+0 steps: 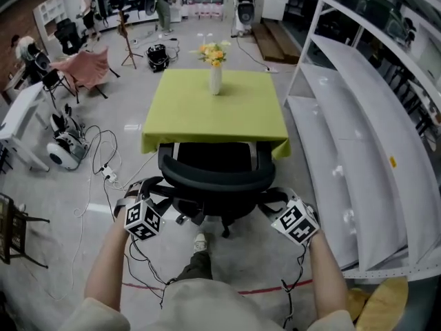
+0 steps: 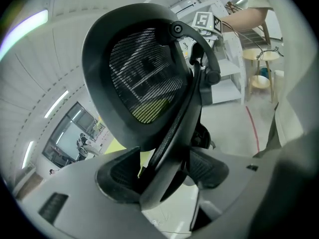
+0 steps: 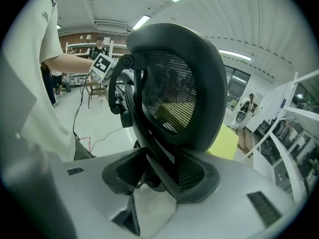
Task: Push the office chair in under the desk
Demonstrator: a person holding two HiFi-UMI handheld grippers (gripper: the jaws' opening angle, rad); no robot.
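1. Left gripper (image 2: 164,171): jaws stand wide. A slanting strut on the back of the black mesh-backed office chair (image 2: 144,83) runs between the pads. It lies close along the left pad, and a gap shows on the right side.
2. Right gripper (image 3: 162,171): jaws are narrower than the left pair. The matching strut of the chair (image 3: 174,93) fills the space between the pads. They appear to pinch it, though the wide-angle view makes contact on the left pad hard to confirm.
3. In the head view, both grippers sit low behind the backrest, the left gripper (image 1: 136,190) at its left flank and the right gripper (image 1: 272,200) at its right. The marker cubes face up.
4. The chair (image 1: 217,174) stands centred at the near edge of the square desk under a lime-green cloth (image 1: 213,109). The seat front reaches under the cloth's hanging edge. The backrest and wheeled base are still outside, on the person's side.
5. On the desk, a white vase of yellow flowers (image 1: 216,78) stands upright near the far edge.
6. To the right, curved white panels (image 1: 358,150) lie just beside the desk and chair.
7. To the left, loose cables (image 1: 103,164) trail across the floor to a white wheeled device (image 1: 65,150), apart from the chair.
8. Red floor tape (image 1: 275,288) runs behind the chair base.
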